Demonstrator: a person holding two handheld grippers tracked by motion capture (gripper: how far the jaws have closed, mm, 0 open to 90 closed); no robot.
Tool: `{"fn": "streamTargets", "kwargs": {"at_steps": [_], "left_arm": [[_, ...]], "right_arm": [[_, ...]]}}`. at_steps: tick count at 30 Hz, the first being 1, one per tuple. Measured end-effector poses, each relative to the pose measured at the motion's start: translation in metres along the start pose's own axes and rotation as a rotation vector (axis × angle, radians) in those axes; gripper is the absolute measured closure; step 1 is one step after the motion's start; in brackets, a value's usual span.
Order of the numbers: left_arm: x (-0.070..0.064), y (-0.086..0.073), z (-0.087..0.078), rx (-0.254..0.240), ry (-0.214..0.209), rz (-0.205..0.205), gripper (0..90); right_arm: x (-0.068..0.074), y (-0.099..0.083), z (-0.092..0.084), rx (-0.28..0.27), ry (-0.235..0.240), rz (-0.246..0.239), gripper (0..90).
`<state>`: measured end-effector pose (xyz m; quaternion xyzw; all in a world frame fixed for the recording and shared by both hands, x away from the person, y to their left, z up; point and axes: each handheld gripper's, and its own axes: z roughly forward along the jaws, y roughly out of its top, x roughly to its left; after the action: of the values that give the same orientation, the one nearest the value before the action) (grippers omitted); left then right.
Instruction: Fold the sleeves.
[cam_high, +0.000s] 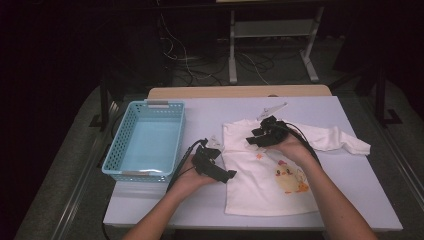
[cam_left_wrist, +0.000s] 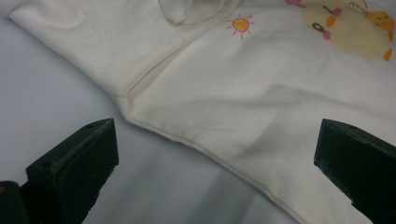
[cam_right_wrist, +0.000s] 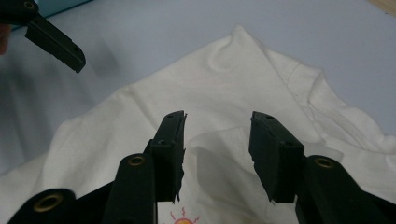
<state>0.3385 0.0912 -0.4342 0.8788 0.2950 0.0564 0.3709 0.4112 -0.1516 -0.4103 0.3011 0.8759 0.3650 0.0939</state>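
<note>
A white child's shirt (cam_high: 260, 190) with a yellow chick print (cam_high: 290, 177) lies flat on the pale table (cam_high: 210, 115). Its right sleeve (cam_high: 345, 140) is stretched out to the side. My left gripper (cam_high: 227, 175) hovers at the shirt's left edge with its jaws wide apart; in the left gripper view (cam_left_wrist: 215, 154) the hem and the side seam lie below them. My right gripper (cam_high: 254, 140) sits over the collar area. Its jaws (cam_right_wrist: 217, 130) stand partly apart around a raised fold of the white cloth (cam_right_wrist: 219, 154), with gaps showing on both sides.
A light blue plastic basket (cam_high: 116, 150) stands on the left of the table, close to my left hand. A small white object (cam_high: 272, 109) lies just beyond the collar. One jaw of the left gripper (cam_right_wrist: 56, 42) shows in the right gripper view. Cables and a metal stand sit on the floor behind.
</note>
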Motion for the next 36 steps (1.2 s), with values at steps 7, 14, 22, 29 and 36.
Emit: {"fn": "streamTargets", "kwargs": {"at_steps": [7,14,22,29,36], "left_arm": [[-0.001,0.0,0.0,-0.002,-0.002,-0.001,0.0],[0.0,0.0,0.0,0.002,-0.002,0.0,0.0],[0.0,0.0,0.0,0.002,0.0,-0.002,0.0],[0.0,0.0,0.0,0.005,0.0,-0.003,0.0],[0.001,-0.001,0.001,0.005,0.002,-0.005,0.0]], "right_arm": [[0.004,0.003,0.011,0.046,-0.01,-0.031,56.6],[0.004,-0.001,0.022,0.104,-0.034,-0.068,72.0],[-0.001,-0.001,0.015,0.07,-0.029,-0.043,85.5],[-0.007,-0.002,0.002,0.021,-0.038,-0.011,85.8],[-0.016,-0.005,-0.011,-0.028,-0.07,0.026,85.8]]}}
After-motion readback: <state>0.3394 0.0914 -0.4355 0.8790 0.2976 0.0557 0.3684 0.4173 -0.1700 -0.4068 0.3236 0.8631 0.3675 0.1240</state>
